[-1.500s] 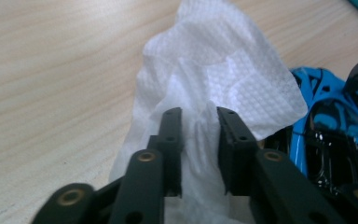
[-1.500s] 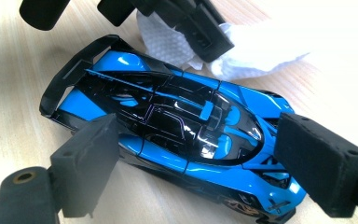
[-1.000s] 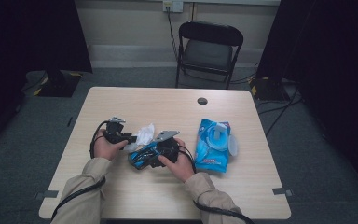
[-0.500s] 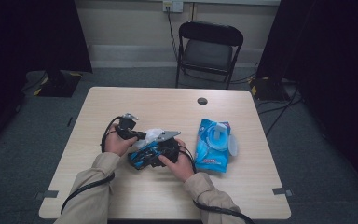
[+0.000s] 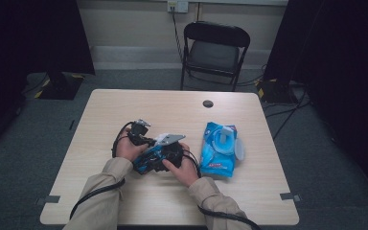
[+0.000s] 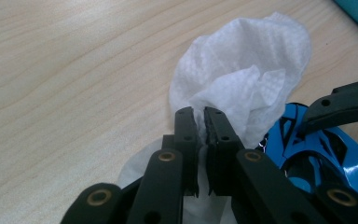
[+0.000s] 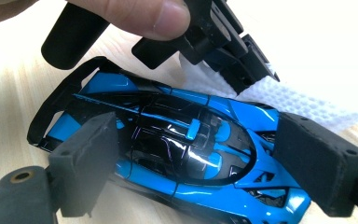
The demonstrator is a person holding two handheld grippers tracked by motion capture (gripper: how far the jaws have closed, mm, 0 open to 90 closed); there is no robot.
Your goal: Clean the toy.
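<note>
A blue and black toy car point(image 7: 182, 149) lies across the jaws of my right gripper point(image 7: 200, 140), whose pads press its two sides. In the high view the right gripper point(image 5: 167, 149) holds the car point(image 5: 146, 163) just above the table point(image 5: 124, 105). My left gripper point(image 6: 199, 112) is shut on a crumpled white wipe point(image 6: 242, 60), and the car point(image 6: 307, 154) shows at its lower right. In the right gripper view the left gripper point(image 7: 223, 42) holds the wipe point(image 7: 298, 102) against the car's far side, under a thumb point(image 7: 135, 14).
A blue pack of wipes point(image 5: 220, 148) with its lid open lies to the right of the hands. A black round grommet point(image 5: 208, 103) sits near the table's far edge. A folding chair point(image 5: 213, 48) stands beyond the table.
My left gripper has moved right and a little away from the person with the wipe, closing in on the car. The right gripper has hardly moved.
</note>
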